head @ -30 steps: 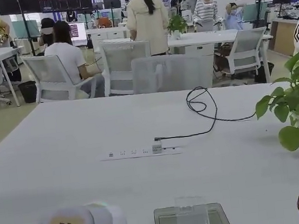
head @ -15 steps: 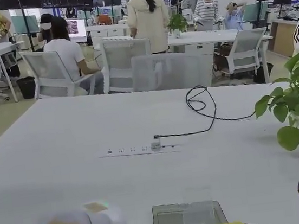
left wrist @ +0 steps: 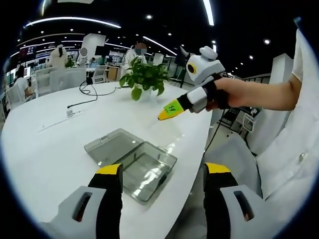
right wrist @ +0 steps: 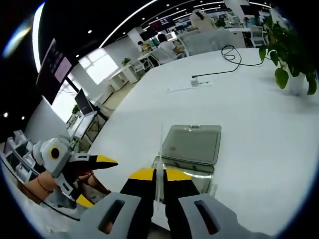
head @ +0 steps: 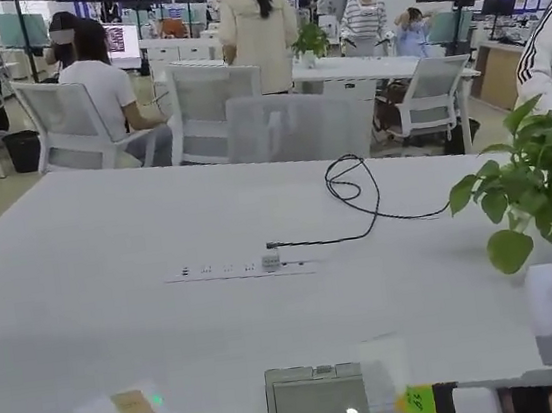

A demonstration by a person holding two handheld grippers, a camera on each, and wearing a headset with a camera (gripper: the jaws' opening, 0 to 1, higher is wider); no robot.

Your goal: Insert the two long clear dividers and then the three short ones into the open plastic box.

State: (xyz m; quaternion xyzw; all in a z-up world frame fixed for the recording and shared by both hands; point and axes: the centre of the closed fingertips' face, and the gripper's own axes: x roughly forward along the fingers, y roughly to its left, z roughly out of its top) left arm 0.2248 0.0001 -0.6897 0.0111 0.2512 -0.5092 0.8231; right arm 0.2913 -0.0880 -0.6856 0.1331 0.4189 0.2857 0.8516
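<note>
The open plastic box [left wrist: 132,158] lies on the table [left wrist: 45,149] just ahead of the left gripper [left wrist: 162,169], with the right gripper [left wrist: 168,110] beyond it, to the right. A divider [right wrist: 160,149] stands between the right gripper's jaws. Past the box lie the power strip [right wrist: 189,85], then the cable [right wrist: 234,57], with the plant [right wrist: 289,45] off to the right.

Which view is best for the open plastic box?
Left gripper view: the open plastic box lies whole, lid and tray. Right gripper view has it partly behind the right gripper and its clear divider. Head view crops it at the bottom edge.

Open clear box [head: 302,405], power strip [head: 228,270], plant [head: 545,178]
</note>
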